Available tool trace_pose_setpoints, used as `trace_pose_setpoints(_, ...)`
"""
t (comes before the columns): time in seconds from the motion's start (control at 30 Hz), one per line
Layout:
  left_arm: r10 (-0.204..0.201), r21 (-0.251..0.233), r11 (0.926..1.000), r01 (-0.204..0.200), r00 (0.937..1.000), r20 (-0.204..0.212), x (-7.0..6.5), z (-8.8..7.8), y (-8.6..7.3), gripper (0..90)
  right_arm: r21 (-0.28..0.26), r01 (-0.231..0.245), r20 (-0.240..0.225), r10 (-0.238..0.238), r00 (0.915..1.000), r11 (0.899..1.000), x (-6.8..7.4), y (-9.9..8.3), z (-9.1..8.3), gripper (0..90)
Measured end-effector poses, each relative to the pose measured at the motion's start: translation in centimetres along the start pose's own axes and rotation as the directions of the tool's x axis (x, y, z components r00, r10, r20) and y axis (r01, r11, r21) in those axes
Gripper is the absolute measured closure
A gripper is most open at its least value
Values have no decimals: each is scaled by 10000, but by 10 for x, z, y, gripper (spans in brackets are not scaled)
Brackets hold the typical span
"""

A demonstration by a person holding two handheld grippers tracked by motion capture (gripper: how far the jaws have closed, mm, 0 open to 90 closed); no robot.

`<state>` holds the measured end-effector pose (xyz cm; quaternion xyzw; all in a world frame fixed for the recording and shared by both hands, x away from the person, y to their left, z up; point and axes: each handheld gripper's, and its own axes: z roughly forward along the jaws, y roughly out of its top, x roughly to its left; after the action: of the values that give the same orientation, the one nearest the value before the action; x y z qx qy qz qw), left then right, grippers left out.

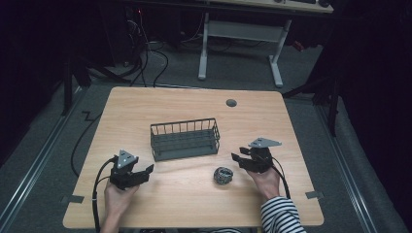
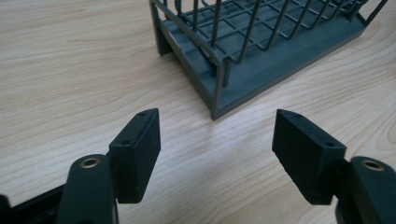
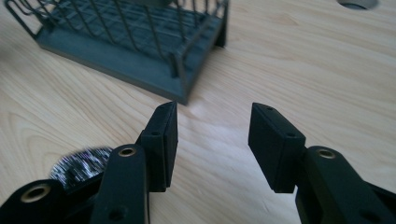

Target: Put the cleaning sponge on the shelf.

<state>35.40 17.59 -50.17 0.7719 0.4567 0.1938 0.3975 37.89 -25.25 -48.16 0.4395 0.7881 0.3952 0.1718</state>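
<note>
The left gripper (image 1: 145, 171) and right gripper (image 1: 238, 158) rest on the table (image 1: 194, 204), jaws apart and empty, flanking the wire basket (image 1: 184, 139). A metallic ball (image 1: 223, 175) lies near the right gripper, likely awaiting pickup.

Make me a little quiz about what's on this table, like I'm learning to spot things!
1. True or false: the dark grey wire basket has something inside it.
2. Which gripper is nearer the small shiny silver-and-black ball: A) left gripper B) right gripper?
3. Fill in: both grippers have their jaws ____.

Key:
1. False; the basket looks empty.
2. B; the ball lies on the light wooden table just beside the right gripper.
3. Open, with nothing held between them.
</note>
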Motion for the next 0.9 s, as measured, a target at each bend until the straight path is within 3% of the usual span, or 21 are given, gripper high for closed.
trace_pose_setpoints(0.23,142,225,9996,-142,9999,-11,-5,10,12,433,222,518,-544,-506,9972,9984,13,21,22,557)
trace_pose_setpoints(0.53,-126,344,9993,128,9999,-66,-3,22,16,563,1023,480,-663,-413,9969,9936,14,33,50,643)
trace_pose_setpoints(0.9,-359,294,9989,354,9992,152,3,29,16,702,1174,381,-648,-307,9974,9923,15,37,65,788)
